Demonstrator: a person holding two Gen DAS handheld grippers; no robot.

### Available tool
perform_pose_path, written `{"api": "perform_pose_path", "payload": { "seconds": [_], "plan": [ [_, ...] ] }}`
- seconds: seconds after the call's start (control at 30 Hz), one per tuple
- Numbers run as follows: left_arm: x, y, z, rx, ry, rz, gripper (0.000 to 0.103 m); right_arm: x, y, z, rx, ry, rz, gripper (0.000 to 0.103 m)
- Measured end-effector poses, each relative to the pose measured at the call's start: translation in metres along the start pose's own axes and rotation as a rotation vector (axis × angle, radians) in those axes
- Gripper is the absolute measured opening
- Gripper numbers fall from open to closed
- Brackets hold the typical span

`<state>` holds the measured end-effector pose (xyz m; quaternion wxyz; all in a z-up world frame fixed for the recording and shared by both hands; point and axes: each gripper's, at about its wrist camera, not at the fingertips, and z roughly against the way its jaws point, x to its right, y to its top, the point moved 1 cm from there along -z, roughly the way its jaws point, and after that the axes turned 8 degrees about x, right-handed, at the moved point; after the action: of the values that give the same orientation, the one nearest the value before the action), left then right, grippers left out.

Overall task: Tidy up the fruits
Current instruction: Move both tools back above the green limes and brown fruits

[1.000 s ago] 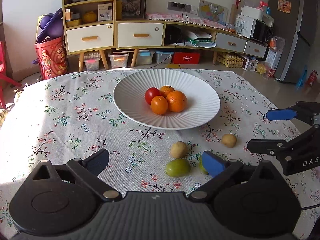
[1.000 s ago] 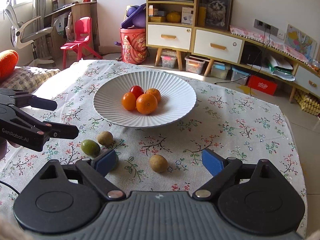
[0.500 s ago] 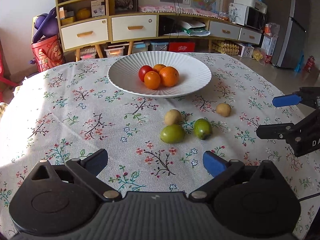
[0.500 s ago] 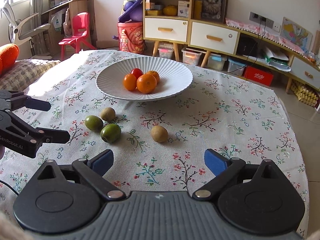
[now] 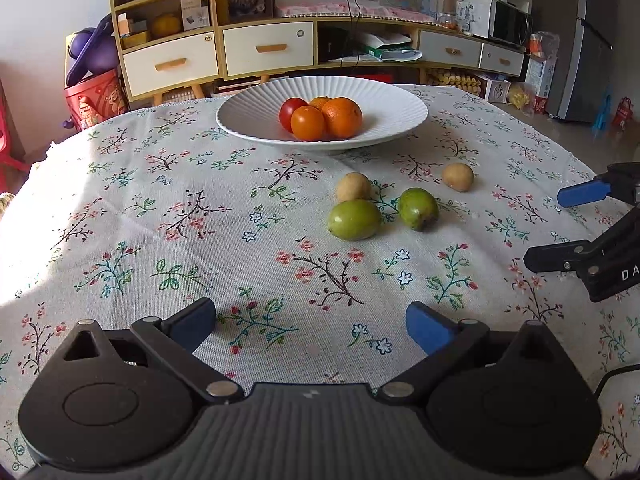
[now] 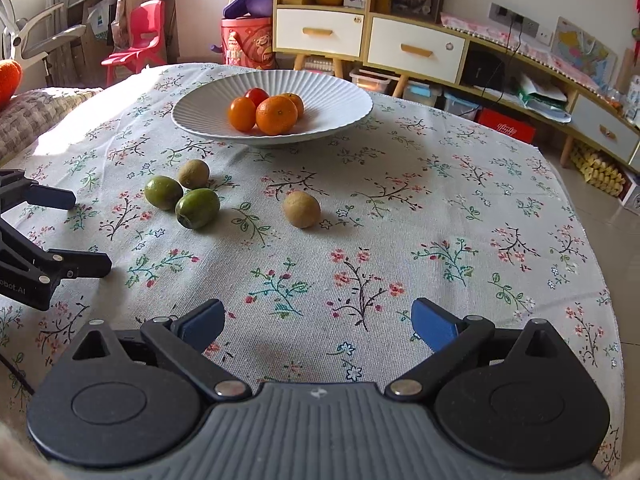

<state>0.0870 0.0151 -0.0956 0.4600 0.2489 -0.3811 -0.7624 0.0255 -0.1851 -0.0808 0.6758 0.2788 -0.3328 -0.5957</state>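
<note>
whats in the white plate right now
The plate holds four round fruits bunched near its middle: a red tomato, a small orange, a bigger orange, and another orange at the back, mostly covered by the others. Anything beneath them is hidden.

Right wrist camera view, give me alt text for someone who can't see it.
Open right gripper hovers empty over a floral tablecloth. Ahead lie two green fruits and two brown kiwis, with oranges and a tomato in a white ribbed plate beyond. The left gripper enters at the left, open.
</note>
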Motion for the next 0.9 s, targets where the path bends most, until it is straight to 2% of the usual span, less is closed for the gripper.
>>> {"api": "perform_pose_path", "payload": {
  "seconds": [0.17,0.27,0.5,0.73,0.9],
  "plan": [
    [0.0,-0.003,-0.001,0.037,-0.003,0.007,0.093,0.003,-0.007,-0.003,0.022,0.01,-0.026,0.102],
    [0.001,-0.001,-0.004,0.039,-0.003,0.017,0.093,0.009,-0.01,-0.006,0.044,0.038,-0.091,0.103],
    [0.004,0.006,-0.014,0.037,0.017,0.032,0.093,0.006,-0.007,-0.014,0.115,0.033,-0.097,0.103],
    [0.005,0.013,-0.026,0.043,0.048,0.051,0.092,0.004,0.004,-0.024,0.119,0.027,-0.098,0.103],
    [0.009,0.017,-0.029,0.062,0.043,0.053,0.082,0.004,0.008,-0.028,0.121,0.026,-0.094,0.103]
  ]
}}
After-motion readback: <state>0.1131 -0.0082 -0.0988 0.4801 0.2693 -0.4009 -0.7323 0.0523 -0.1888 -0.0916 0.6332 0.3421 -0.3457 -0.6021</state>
